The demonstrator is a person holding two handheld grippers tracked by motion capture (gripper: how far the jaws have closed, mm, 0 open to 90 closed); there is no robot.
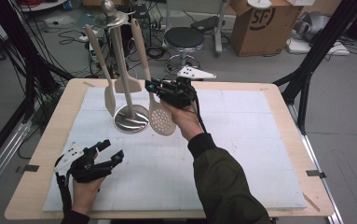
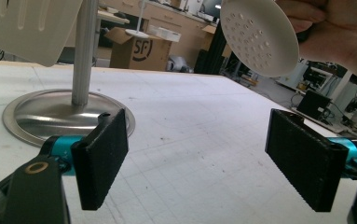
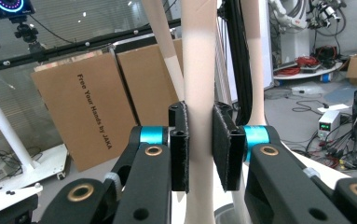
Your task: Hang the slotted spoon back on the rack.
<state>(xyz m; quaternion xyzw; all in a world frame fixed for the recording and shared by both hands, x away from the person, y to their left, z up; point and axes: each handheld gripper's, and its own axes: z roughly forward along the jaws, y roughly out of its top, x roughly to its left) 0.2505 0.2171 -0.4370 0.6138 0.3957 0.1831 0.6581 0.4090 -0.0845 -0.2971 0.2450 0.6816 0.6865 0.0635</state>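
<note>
Beige perforated skimmer [image 1: 161, 116], long handle pinched in right gripper [image 1: 154, 87] fingers; left gripper [image 1: 110, 151] fingers wide, empty.

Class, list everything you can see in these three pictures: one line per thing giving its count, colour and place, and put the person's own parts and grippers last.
Utensil stand: one, silver, round base on the mat's far left.
Skimmer: one, beige, hanging at the stand's right, handle between the right gripper's pads.
Slotted turner: one, beige, hanging at the stand's middle.
Spatula: one, beige, hanging at the stand's left.
Mat: one, white, covering the table.
Table: one, light wood.
Stool: one, black seat, behind the table.
Cardboard box: one, brown, floor behind.
Left gripper: one, black, near left, jaws open.
Right gripper: one, black, shut on the skimmer.
</note>
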